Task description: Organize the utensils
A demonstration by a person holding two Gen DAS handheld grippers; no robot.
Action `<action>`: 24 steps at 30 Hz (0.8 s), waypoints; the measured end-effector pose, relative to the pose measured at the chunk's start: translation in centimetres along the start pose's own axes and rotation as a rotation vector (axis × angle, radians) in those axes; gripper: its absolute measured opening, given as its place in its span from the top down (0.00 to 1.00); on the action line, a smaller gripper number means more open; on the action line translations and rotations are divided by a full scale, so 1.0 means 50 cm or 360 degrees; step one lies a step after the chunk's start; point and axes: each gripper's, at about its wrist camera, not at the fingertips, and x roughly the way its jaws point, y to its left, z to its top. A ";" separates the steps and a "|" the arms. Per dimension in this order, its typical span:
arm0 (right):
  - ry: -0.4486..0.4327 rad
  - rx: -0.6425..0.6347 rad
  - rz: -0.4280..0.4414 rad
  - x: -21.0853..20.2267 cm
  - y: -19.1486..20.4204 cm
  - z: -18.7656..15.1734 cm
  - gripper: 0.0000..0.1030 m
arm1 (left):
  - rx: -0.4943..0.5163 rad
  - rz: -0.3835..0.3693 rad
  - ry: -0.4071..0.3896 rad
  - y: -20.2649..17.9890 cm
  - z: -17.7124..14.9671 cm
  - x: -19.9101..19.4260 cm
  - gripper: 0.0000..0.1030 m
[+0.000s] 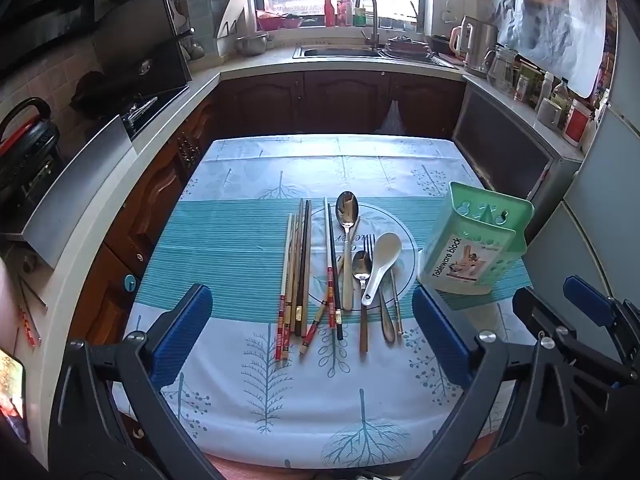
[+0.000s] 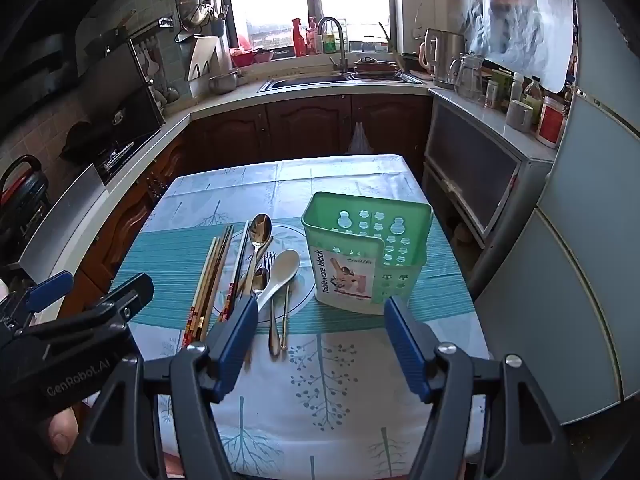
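Both claws hang above the near edge of the tablecloth [image 1: 248,392], the left gripper [image 1: 312,340] and the right gripper [image 2: 320,344] each spread wide with nothing between the blue pads. Beyond them the chopsticks [image 1: 298,276], metal spoons [image 1: 347,220], fork [image 1: 366,280] and white spoon [image 1: 382,264] lie side by side. Just right of these stands the green tableware holder [image 2: 360,256], upright, with the sink [image 1: 340,52] far behind.

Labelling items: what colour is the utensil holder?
Light green utensil holder, clearest in the right wrist view.

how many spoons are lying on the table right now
3. A large steel spoon lies farthest back, a small steel spoon is nearer, and a white ceramic spoon lies to its right. Overlapping utensils may hide more.
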 end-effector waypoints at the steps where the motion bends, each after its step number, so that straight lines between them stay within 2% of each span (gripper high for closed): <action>1: -0.0001 0.0000 0.0004 0.000 0.000 0.000 0.36 | 0.0001 0.0000 -0.0003 0.000 0.000 0.000 0.05; 7: 0.0001 -0.0005 -0.0005 0.003 0.001 0.002 0.36 | 0.0013 -0.0006 0.0032 -0.005 -0.002 -0.001 0.08; 15: -0.0003 -0.0014 0.0018 0.006 0.003 0.006 0.46 | 0.0042 -0.0022 0.0028 -0.009 0.002 0.005 0.10; 24: -0.0002 -0.0011 0.0027 0.006 0.009 0.005 0.47 | 0.0058 -0.0046 0.0040 -0.016 0.001 0.005 0.17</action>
